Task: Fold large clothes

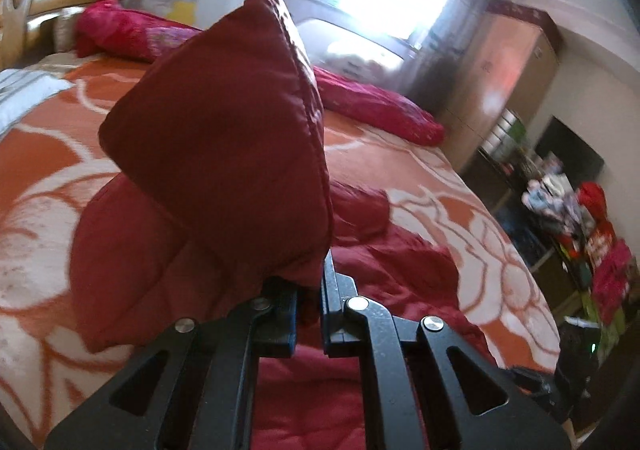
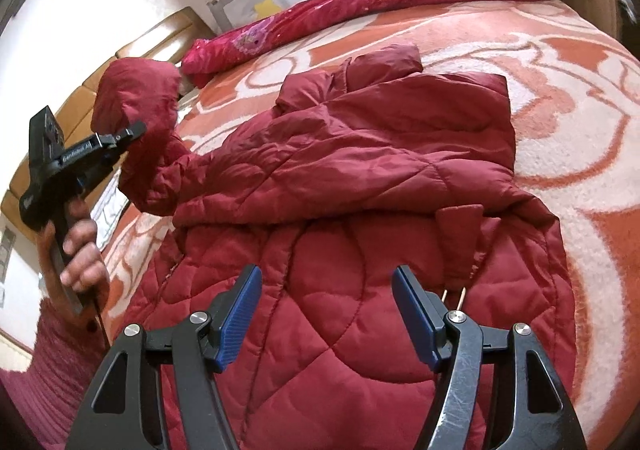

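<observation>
Gripping red jacket (image 2: 360,177) sleeve: left gripper (image 1: 308,298); right gripper (image 2: 326,314) jaws wide above orange floral bedspread (image 2: 560,61).

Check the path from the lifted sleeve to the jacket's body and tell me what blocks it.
Nothing visible does. The left gripper holds the sleeve raised at the jacket's left side; only open air and the jacket's own quilted fabric lie between. The right gripper hovers open above the lower body, apart from the sleeve.

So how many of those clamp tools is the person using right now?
2. The left gripper is pinching the red jacket sleeve, lifted off the bed; the right gripper hovers open above the jacket's body.
</observation>
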